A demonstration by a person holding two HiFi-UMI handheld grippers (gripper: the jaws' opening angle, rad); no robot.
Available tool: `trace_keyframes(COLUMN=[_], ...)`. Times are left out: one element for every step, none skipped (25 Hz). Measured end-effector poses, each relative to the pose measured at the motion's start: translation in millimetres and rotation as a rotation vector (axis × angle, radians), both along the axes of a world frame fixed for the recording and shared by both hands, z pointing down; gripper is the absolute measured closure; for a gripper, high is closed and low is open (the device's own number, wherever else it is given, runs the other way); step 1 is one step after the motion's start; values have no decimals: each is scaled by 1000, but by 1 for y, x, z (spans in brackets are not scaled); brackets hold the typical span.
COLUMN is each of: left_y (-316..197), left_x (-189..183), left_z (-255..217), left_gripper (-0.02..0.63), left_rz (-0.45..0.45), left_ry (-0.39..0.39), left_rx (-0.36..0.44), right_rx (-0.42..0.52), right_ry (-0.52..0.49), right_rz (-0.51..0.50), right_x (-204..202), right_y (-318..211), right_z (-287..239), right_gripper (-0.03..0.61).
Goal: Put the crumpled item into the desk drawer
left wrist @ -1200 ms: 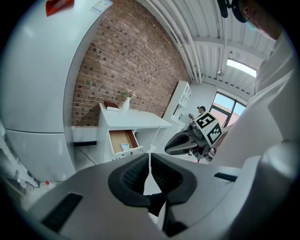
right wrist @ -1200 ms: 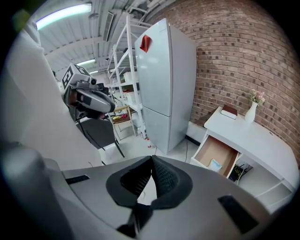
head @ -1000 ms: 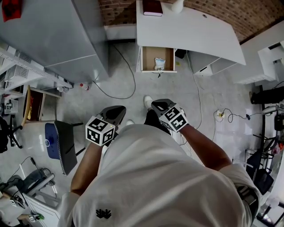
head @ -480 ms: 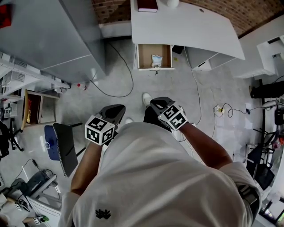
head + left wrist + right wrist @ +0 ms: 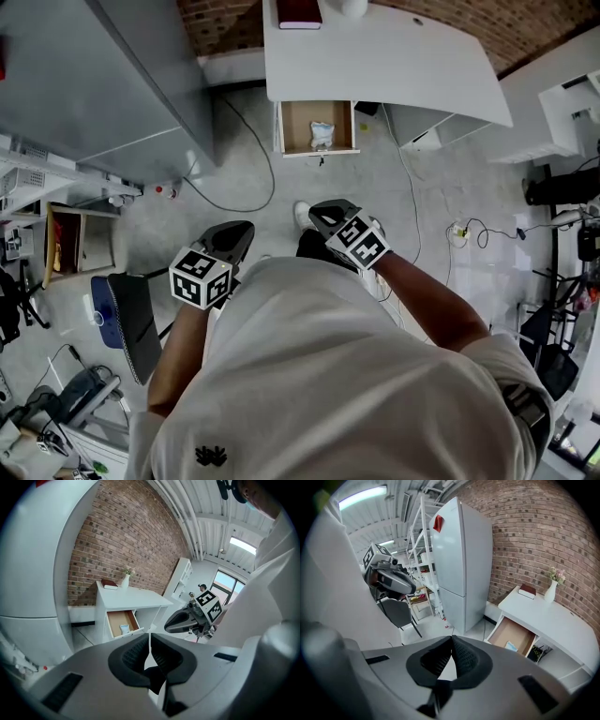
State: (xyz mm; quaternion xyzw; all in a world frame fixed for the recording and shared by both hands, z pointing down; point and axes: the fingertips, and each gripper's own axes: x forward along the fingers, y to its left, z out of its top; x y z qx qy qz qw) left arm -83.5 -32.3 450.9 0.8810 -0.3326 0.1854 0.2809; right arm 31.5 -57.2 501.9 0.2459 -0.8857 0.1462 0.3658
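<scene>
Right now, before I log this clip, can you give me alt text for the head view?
Seen from above, a person in a white shirt holds the left gripper and right gripper, both shut and empty, above a grey floor. Ahead, apart from them, a white desk has its drawer open with a crumpled item inside.

Rough red brick wall behind smooth matt white desk. Drawer lined in bare brown wood. Crumpled item: pale, crinkly, film-like. Fridge smooth grey, satin sheen. Floor pale, mottled, slightly glossy. Shirt white cloth. Left gripper matt grey plastic, ribbed black pads.
</scene>
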Motion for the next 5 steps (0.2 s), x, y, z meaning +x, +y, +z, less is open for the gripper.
trace_keyframes(left_y=[-6, -13, -20, -26, -34], left_x=[2, 4, 6, 7, 9], left_z=[0, -1, -1, -1, -2], left_gripper=[581, 581, 581, 581, 581], left_rz=[-3, -5, -7, -8, -10], left_ry=[-2, -2, -2, -2, -2], left_rx=[1, 2, 4, 5, 7], right_rx=[-1, -1, -1, 0, 1], right_ry=[1, 2, 3, 4, 5], right_rz=[-3, -6, -8, -10, -12], right_x=[3, 5, 7, 9, 11], right_y=[-6, -12, -19, -26, -34], right_z=[1, 2, 3, 4, 4], right_gripper=[549, 549, 551, 550, 551])
